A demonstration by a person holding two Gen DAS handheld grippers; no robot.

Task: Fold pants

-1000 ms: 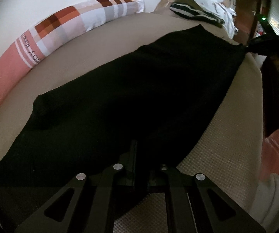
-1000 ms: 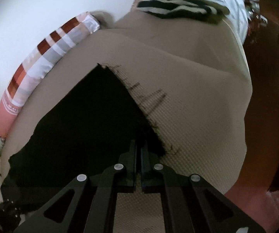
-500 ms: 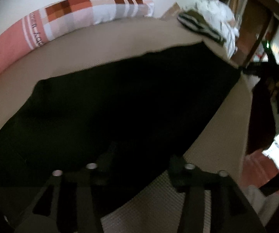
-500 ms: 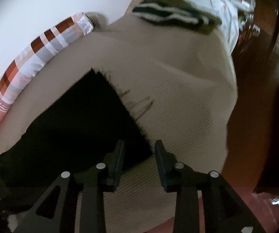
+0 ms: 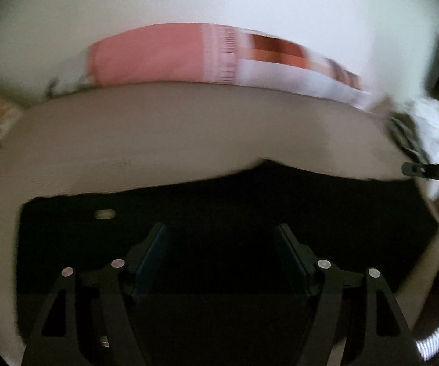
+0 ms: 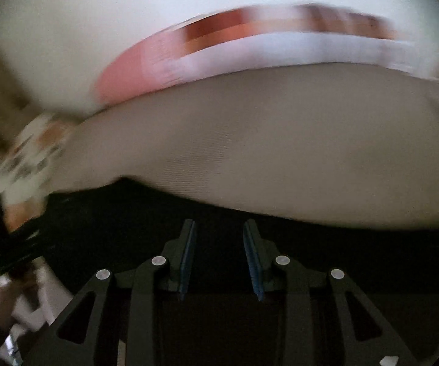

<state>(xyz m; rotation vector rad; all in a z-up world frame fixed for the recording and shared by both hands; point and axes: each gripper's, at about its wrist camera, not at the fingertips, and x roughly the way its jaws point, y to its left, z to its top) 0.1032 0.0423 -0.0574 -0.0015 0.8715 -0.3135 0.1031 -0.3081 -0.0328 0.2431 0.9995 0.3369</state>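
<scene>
The black pants (image 5: 219, 204) lie flat on the beige bed (image 5: 173, 128), stretching across the lower half of the left wrist view. My left gripper (image 5: 224, 238) is open and empty, its fingers spread wide just above the cloth. In the right wrist view the pants (image 6: 311, 244) fill the bottom of the frame. My right gripper (image 6: 219, 238) is open and empty over them. The right gripper's tip (image 5: 433, 172) shows at the right edge of the left wrist view. Both views are blurred.
A long pink and plaid bolster (image 5: 207, 58) lies along the white wall behind the bed, also in the right wrist view (image 6: 250, 52). A pile of striped and white laundry (image 5: 417, 131) sits at the bed's right end. A patterned cloth (image 6: 33, 152) lies at the left.
Both grippers have let go of the pants and opened. Both have swung round to face the wall and bolster, with the pants now lying flat below them.
</scene>
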